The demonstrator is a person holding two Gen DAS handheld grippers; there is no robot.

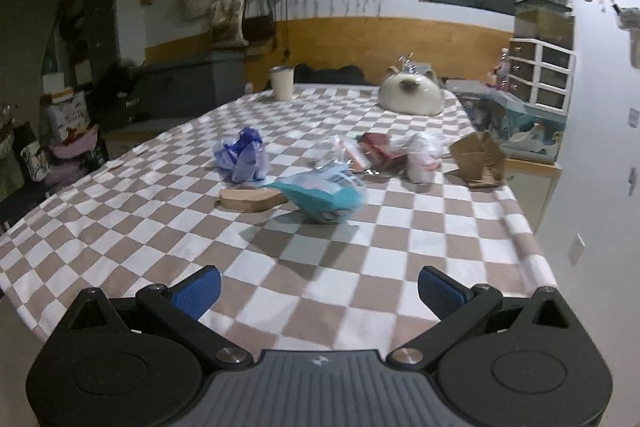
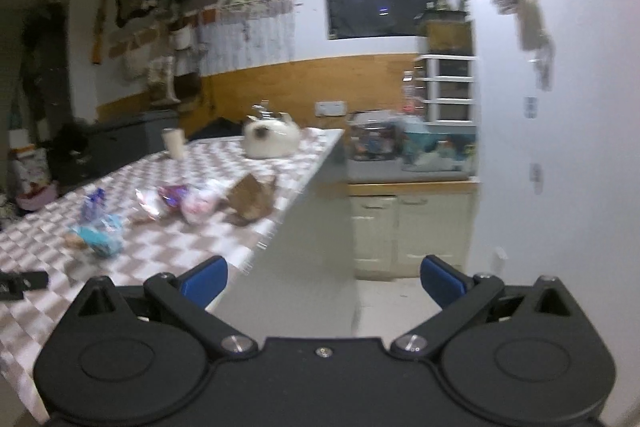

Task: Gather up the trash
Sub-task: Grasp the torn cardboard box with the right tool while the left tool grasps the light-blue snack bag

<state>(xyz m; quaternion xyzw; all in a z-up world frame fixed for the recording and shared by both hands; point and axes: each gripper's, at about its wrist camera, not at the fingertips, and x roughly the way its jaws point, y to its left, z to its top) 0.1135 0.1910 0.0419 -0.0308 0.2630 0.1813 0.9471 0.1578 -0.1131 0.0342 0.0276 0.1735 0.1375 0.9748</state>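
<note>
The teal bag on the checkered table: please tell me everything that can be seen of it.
The teal bag looks like a soft, crumpled plastic package, teal below and clear or pale on top, with some print too blurred to read. It lies on its side on the checkered tablecloth, nearest of the trash to the left claw, which is open and apart from it. Its left end overlaps or touches a flat tan cardboard piece. In the right wrist view it shows blurred.

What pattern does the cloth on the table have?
The tablecloth has a checkerboard pattern of beige-brown and white squares; the left wrist view shows it best.
</note>
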